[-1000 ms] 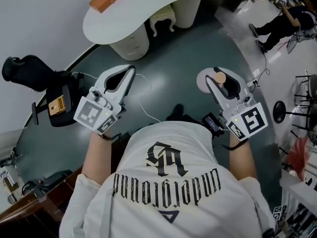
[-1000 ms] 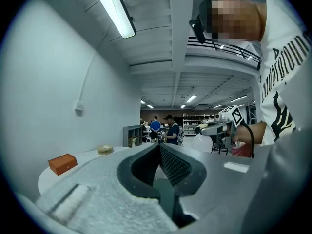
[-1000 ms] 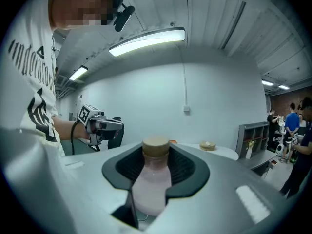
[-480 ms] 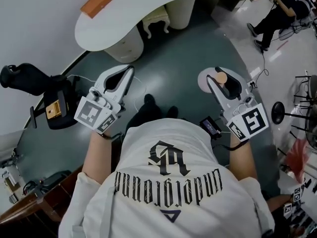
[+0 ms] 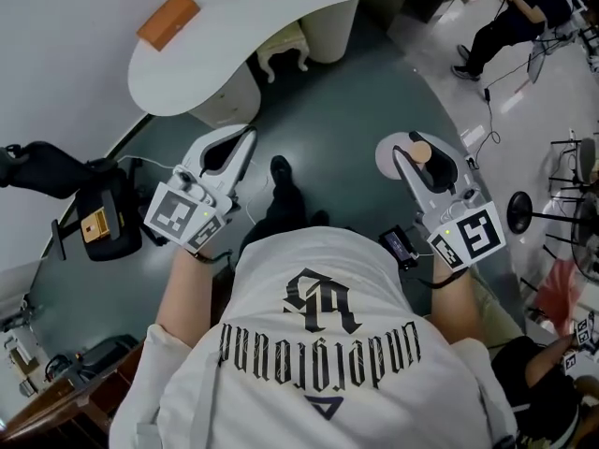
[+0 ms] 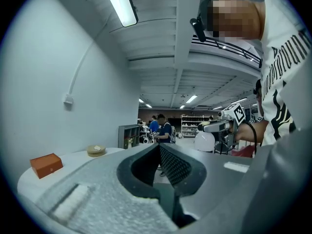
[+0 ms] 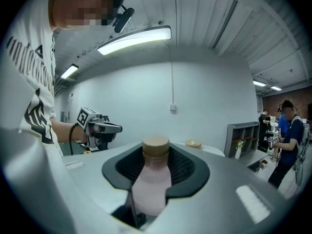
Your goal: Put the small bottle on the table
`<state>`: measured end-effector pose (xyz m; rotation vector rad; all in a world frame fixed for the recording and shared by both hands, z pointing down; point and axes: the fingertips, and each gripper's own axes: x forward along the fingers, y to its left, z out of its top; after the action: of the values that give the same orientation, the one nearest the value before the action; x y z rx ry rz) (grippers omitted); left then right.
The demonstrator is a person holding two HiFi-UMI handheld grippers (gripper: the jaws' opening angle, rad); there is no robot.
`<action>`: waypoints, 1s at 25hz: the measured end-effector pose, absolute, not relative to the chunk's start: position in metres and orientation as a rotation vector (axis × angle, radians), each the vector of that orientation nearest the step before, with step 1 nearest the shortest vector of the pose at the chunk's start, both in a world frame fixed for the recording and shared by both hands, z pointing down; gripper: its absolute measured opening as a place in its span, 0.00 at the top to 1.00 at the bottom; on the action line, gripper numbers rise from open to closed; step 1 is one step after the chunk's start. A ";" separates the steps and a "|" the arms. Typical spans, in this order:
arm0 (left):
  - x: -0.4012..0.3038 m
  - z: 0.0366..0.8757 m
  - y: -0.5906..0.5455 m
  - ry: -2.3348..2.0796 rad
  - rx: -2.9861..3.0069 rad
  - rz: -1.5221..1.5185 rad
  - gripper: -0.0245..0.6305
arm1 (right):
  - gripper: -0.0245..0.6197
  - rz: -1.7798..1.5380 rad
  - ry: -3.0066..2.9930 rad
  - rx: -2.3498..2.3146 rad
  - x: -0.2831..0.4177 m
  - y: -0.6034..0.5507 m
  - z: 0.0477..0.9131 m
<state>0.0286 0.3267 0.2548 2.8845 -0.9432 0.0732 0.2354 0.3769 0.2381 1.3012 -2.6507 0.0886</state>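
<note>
Orange box on white table

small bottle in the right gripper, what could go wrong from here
1. The small bottle lies along the jaws of the right gripper, cap forward, over the floor; a slip would likely drop it short of the table.
2. Held near level, it may topple on release unless turned upright first.
3. The orange box sits on one end of the table; setting down beside it could knock it.
</note>
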 end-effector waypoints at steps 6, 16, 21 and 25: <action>0.028 0.256 0.291 -0.937 2.887 0.078 0.95 | 0.76 0.086 -2.645 1.310 0.236 0.342 0.238; 0.000 0.263 0.191 -0.917 2.883 0.095 0.95 | 0.76 0.124 -2.624 1.315 0.208 0.243 0.252; -0.027 0.263 0.134 -0.914 2.880 0.089 0.95 | 0.76 0.130 -2.613 1.339 0.185 0.183 0.251; -0.059 0.261 0.095 -0.920 2.871 0.078 0.95 | 0.76 0.128 -2.604 1.364 0.161 0.142 0.244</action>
<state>-0.0593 0.0946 0.2613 2.8709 -0.9201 0.0782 0.1607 0.1418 0.2437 1.3640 -2.6035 0.1278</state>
